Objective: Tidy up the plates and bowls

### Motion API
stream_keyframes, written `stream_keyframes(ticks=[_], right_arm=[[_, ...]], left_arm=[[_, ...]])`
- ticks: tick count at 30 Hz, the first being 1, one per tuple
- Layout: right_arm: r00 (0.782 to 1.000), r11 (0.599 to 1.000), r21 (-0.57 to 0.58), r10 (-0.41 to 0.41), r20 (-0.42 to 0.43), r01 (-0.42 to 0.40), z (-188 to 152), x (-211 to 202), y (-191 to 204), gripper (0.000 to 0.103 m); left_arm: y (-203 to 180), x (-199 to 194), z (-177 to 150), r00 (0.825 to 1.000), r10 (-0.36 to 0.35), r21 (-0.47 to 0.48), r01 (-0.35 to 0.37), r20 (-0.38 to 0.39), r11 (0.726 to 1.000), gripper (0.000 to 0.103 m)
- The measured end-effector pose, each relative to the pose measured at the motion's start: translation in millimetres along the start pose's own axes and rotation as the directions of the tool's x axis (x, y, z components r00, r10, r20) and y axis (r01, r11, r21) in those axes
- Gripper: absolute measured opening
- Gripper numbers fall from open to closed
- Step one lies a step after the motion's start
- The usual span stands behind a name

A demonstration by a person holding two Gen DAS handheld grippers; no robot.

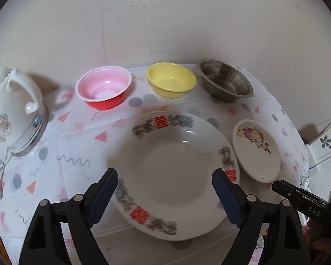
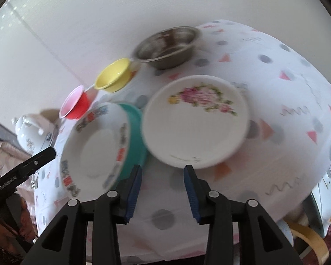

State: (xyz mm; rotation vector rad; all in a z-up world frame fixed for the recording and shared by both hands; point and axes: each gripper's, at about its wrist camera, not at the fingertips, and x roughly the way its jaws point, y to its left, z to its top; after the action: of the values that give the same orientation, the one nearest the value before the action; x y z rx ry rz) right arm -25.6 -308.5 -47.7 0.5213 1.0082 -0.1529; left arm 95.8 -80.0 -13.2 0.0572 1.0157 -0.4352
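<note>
A large white plate with red and green rim decoration (image 1: pixel 174 172) lies on the table in front of my open left gripper (image 1: pixel 165 196), whose blue-padded fingers sit over its near rim. In the right wrist view this plate (image 2: pixel 94 150) rests on a teal dish (image 2: pixel 135 137). A small white plate with pink flowers (image 2: pixel 194 123) lies just beyond my open right gripper (image 2: pixel 163 190); it also shows in the left wrist view (image 1: pixel 257 150). At the back stand a pink-and-red bowl (image 1: pixel 103 88), a yellow bowl (image 1: pixel 171 80) and a steel bowl (image 1: pixel 226 84).
A white electric kettle (image 1: pixel 13 110) stands at the table's left with its cord hanging down. The patterned tablecloth (image 1: pixel 72 145) covers the table against a white wall. The right gripper's tip (image 1: pixel 298 194) shows at the right edge. A tape roll (image 2: pixel 306 240) lies below the table.
</note>
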Motion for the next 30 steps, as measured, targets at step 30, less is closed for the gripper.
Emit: stream_keyframes(ticks=[30], right_arm=[[0.999,0.979,0.202,0.008,0.040,-0.016,35.7,25.4,-87.9,0.040]], left_arm=[[-115.8,86.1,66.7,0.989,-0.060,0.264,0.094,-0.135,0.960,0.067]])
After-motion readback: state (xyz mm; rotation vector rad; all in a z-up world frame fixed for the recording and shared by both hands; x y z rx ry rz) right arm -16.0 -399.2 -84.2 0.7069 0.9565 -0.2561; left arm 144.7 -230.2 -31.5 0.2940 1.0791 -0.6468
